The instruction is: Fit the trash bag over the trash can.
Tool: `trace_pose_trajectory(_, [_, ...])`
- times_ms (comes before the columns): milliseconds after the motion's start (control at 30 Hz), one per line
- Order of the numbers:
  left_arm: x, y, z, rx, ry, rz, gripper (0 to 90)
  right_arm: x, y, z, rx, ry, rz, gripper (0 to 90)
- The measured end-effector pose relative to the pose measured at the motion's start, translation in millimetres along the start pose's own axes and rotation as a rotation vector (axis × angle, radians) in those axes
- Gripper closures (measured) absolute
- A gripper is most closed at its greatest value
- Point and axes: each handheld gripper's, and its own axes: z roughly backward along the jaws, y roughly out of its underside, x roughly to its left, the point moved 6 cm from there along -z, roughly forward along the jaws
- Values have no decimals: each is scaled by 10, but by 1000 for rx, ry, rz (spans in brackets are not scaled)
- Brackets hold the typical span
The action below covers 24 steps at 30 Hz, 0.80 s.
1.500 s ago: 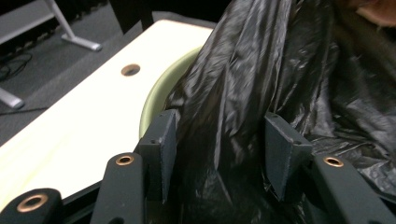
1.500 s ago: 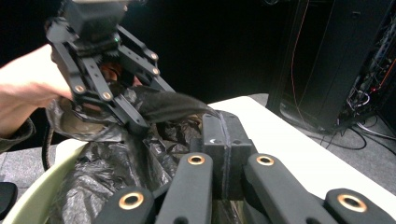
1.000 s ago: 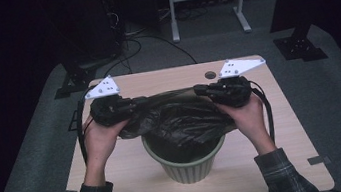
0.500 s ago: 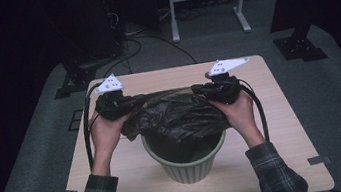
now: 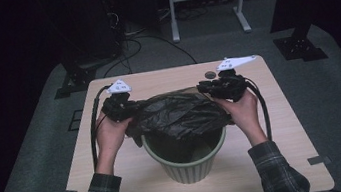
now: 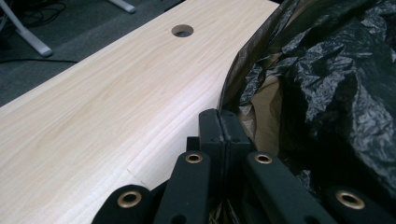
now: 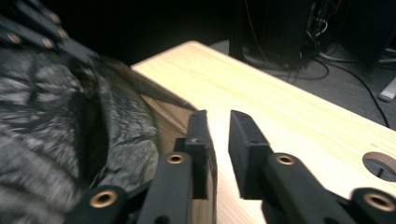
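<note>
Two grippers, one black bin bag, one green bin on the wooden table. Bag: stretched across the bin mouth, draped over its far rim, not yet seated inside. Left gripper: jaws clenched on the bag's edge. Right gripper: jaws have just been opening, a gap between them; film lies against the inner jaw, no pinch. Advice: regrasp the right edge before pulling further; keep the left hold firm; spread the opening wider than the rim, then lower both sides evenly so the film folds over the lip without tearing
</note>
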Motion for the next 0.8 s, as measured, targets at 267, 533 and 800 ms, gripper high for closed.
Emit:
trace_pose_trajectory(267, [-4,29,65,-18,10,13,897,174,-152,425,-120,-96,25,648])
trace_pose_trajectory(533, [-14,39,100,-19,14,9,897,395,-58,491,-90,-192,83,542])
trace_pose_trajectory(800, [-30,39,105,-25,25,13,898,366,12,409,-42,-177,88,817])
